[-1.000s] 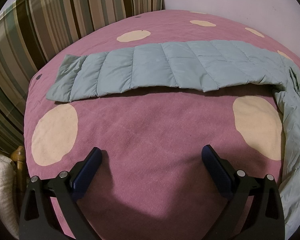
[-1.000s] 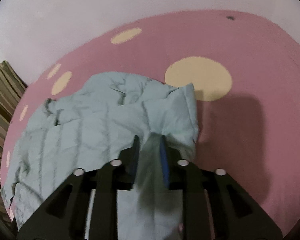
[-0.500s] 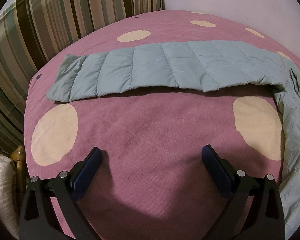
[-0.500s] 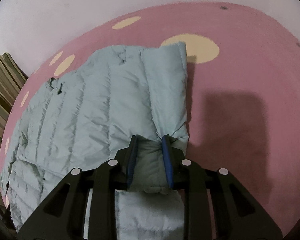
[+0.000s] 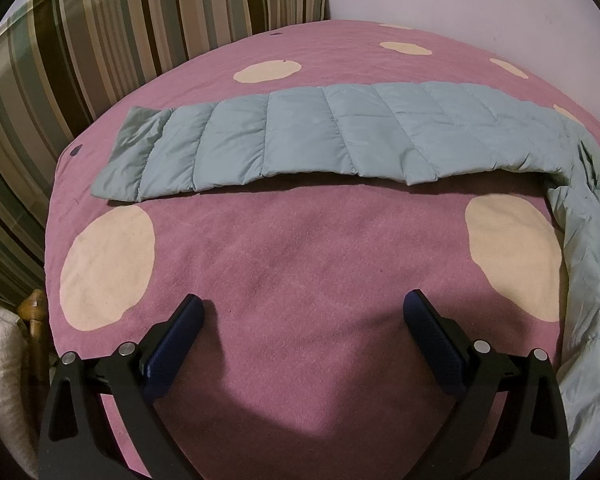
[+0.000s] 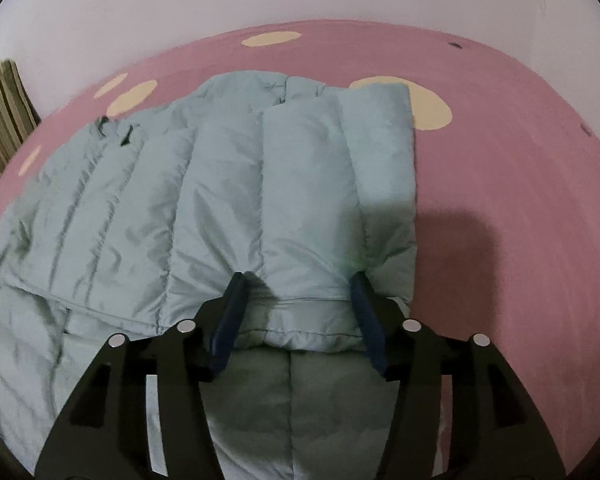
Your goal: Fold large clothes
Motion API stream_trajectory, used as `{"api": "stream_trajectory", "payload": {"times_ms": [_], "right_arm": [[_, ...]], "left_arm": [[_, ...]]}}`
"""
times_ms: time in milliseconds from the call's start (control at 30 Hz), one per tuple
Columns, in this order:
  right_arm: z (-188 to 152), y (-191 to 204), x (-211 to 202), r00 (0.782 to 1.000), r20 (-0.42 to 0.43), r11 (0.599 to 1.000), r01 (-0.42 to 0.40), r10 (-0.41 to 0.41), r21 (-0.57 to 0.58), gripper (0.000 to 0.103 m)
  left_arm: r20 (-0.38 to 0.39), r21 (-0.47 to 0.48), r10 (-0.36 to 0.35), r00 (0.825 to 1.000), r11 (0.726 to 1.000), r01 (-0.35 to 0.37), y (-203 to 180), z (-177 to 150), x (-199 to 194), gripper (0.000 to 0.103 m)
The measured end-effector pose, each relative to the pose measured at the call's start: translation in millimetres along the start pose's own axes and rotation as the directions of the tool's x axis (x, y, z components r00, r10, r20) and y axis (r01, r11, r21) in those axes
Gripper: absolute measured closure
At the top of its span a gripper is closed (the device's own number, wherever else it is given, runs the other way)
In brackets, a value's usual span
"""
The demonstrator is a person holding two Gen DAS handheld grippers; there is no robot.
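We have just laid the right sleeve [image 6: 340, 184] across the puffer jacket [image 6: 140, 208] on the spotted bedspread [image 6: 500, 160], and our right gripper [image 6: 296, 300] has spread open, releasing it. Our left gripper [image 5: 300, 320] hangs open, empty, facing the outstretched left sleeve [image 5: 300, 136], likely next.

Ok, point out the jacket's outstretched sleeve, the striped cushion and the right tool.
sleeve [image 5: 300, 140], left wrist view, middle quilted panel.
striped cushion [image 5: 100, 40], left wrist view, its front face.
right tool [image 6: 298, 284], right wrist view, midway between the open fingertips, over the jacket's folded part.
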State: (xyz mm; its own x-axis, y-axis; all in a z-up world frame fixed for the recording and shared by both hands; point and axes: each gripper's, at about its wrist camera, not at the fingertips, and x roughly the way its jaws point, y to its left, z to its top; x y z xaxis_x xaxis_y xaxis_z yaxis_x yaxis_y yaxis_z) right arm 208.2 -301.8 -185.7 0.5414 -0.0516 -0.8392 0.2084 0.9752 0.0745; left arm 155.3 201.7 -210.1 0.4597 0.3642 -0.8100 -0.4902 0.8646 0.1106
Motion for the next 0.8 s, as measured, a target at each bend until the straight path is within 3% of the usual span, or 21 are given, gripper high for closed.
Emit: {"api": "stream_trajectory", "payload": {"times_ms": [167, 367, 500, 600, 800], "right_arm": [[-3, 6, 4, 0.999, 0.030, 0.999, 0.029, -0.028, -0.035, 0.040], [-5, 7, 6, 0.999, 0.033, 0.999, 0.012, -0.011, -0.048, 0.022], [-5, 11, 6, 0.999, 0.036, 0.998, 0.026, -0.024, -0.065, 0.019], [-6, 11, 5, 0.999, 0.035, 0.998, 0.020, -0.018, -0.065, 0.018], [-7, 13, 4, 0.999, 0.036, 0.997, 0.023, -0.021, -0.071, 0.016]], "left_arm": [[0.000, 0.000, -0.001, 1.000, 1.000, 0.001, -1, 0, 0, 0.004], [-0.003, -0.010, -0.010, 1.000, 1.000, 0.009, -2, 0, 1, 0.004], [0.002, -0.020, -0.055, 0.998, 0.998, 0.055, 4, 2, -4, 0.004], [0.034, -0.050, -0.079, 0.996, 0.996, 0.080, 22, 10, -12, 0.004], [0.081, -0.180, -0.011, 0.997, 0.983, 0.026, 83, 40, -4, 0.005]]}}
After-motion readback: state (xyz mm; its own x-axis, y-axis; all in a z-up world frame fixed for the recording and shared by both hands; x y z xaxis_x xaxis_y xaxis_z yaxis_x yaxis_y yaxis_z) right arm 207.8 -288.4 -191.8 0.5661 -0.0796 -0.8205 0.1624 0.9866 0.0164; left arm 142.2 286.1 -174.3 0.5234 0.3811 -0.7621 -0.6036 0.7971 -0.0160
